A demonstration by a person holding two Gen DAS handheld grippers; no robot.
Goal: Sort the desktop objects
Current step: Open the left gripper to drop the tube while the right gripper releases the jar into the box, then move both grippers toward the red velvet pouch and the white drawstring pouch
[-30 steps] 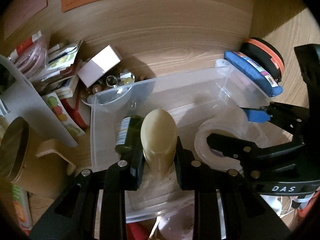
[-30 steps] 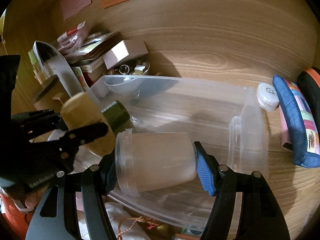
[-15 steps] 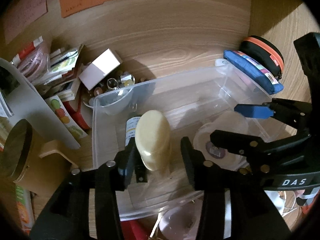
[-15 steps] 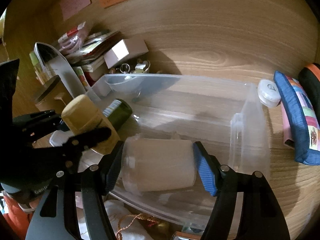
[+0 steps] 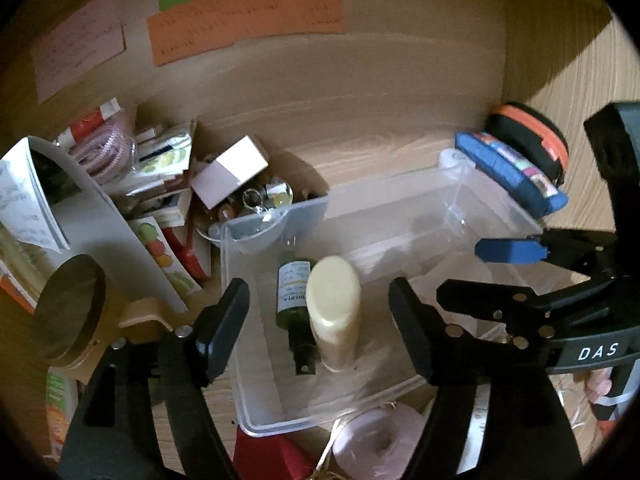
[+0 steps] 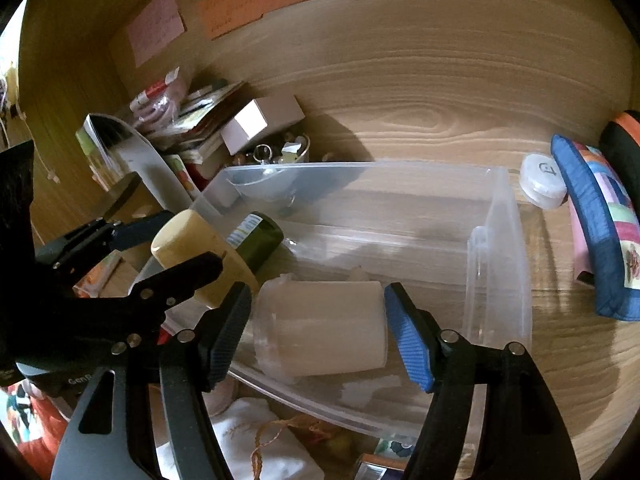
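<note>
Left gripper (image 5: 320, 320), lower centre of its view, jaws spread wide above the clear bin (image 5: 500, 208), touching nothing. Between them a cream bottle (image 5: 334, 312) lies flat, long axis running up-frame, beside a dark green bottle (image 5: 294, 300). Right gripper (image 6: 318, 336), lower centre, fingers parted around a translucent jar (image 6: 324, 324) lying sideways, rim toward frame left; contact unclear. Blue pouch (image 6: 600, 232) at far right.
</note>
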